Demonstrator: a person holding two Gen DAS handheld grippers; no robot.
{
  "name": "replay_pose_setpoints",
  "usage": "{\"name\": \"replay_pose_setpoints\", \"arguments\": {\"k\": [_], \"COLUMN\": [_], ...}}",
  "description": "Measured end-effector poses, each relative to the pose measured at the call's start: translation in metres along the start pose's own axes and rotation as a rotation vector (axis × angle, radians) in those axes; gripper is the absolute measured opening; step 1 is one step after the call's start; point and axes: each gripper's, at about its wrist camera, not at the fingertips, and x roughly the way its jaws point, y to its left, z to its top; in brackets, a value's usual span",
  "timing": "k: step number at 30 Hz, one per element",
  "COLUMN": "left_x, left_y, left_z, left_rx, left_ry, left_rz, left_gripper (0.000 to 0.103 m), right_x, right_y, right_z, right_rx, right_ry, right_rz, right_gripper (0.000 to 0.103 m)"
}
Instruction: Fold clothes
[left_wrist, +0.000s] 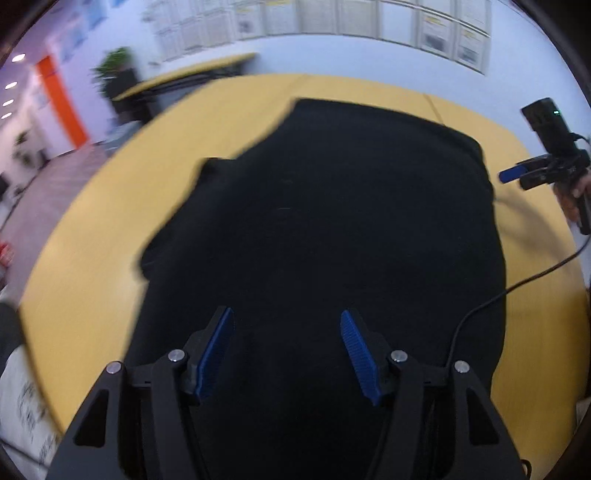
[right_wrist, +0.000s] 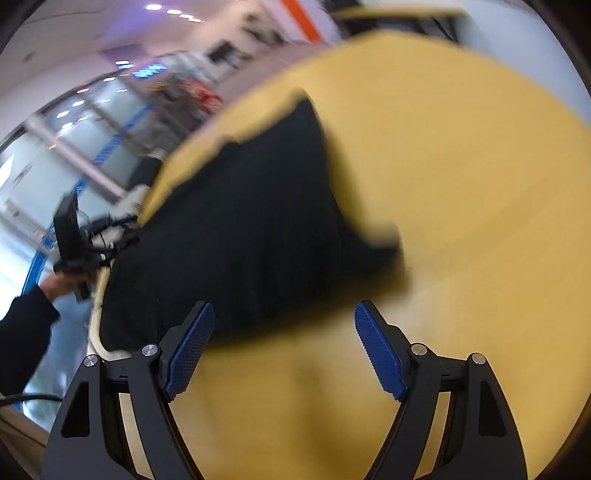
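A black garment (left_wrist: 325, 236) lies spread flat on the yellow table (left_wrist: 92, 258), one sleeve sticking out at its left. My left gripper (left_wrist: 287, 317) hovers above the garment's near part, its blue pads (left_wrist: 216, 354) apart and nothing between them. In the right wrist view the same garment (right_wrist: 236, 243) lies to the upper left, and my right gripper (right_wrist: 284, 314) stands open over bare yellow table (right_wrist: 461, 184) beside the cloth's edge, holding nothing. Each gripper shows in the other's view: the right gripper (left_wrist: 517, 173) at the far right, the left gripper (right_wrist: 92, 251) at the far left in a hand.
A black cable (left_wrist: 517, 284) trails across the table's right side. A second yellow table (left_wrist: 192, 74) and a plant (left_wrist: 116, 62) stand behind. Papers hang on the white back wall (left_wrist: 332, 22). A dark sleeve (right_wrist: 22, 332) shows at the left of the right wrist view.
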Motion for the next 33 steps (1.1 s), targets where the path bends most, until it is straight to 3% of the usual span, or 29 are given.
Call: {"name": "replay_pose_setpoints", "arguments": {"k": [1,3,10,11,13,15,17,21,24,28,31,33], "left_x": [0.010,0.025,0.043,0.044,0.044,0.043,0.042,0.048,0.056,0.072,0.091,0.096], "left_y": [-0.005,-0.009,-0.011,-0.013,-0.015,-0.020,-0.034,-0.095,-0.118,-0.097,-0.089,-0.094], "left_z": [0.002,0.002,-0.008,-0.009,-0.012,-0.011,-0.009,0.007,0.026,0.045,0.047,0.048], "left_rx": [0.036,0.087,0.085,0.084,0.083,0.063,0.048,0.047,0.053,-0.009,-0.052,-0.049], "left_ry": [-0.003,-0.016,-0.015,-0.019,-0.025,-0.024,-0.024,-0.043,-0.053,-0.041,-0.037,-0.041], "left_rz": [-0.044,-0.053,-0.050,-0.042,-0.027,-0.008,-0.020,-0.117,-0.103,-0.050,-0.065,-0.064], "left_gripper": [0.064,0.064,0.076,0.077,0.077,0.077,0.077,0.077,0.077,0.078,0.093,0.096], "right_x": [0.006,0.016,0.050,0.051,0.053,0.044,0.033,-0.006,-0.039,-0.065,-0.061,-0.050], "right_y": [-0.007,-0.016,-0.012,-0.010,-0.008,-0.006,-0.005,-0.004,0.007,0.036,0.050,0.068], "right_z": [-0.007,-0.010,0.016,0.021,0.031,0.040,0.051,0.076,0.092,0.087,0.083,0.082], "right_rx": [0.041,0.102,0.212,0.219,0.223,0.184,0.140,-0.014,-0.198,-0.407,-0.445,-0.449], "right_ry": [-0.003,-0.041,-0.175,-0.181,-0.192,-0.199,-0.207,-0.255,-0.285,-0.298,-0.296,-0.301], "right_rz": [0.000,0.018,0.136,0.138,0.138,0.112,0.089,0.034,-0.029,-0.049,-0.029,0.010], "right_gripper": [0.080,0.079,0.081,0.078,0.058,0.030,0.024,0.021,0.021,0.021,0.021,0.021]}}
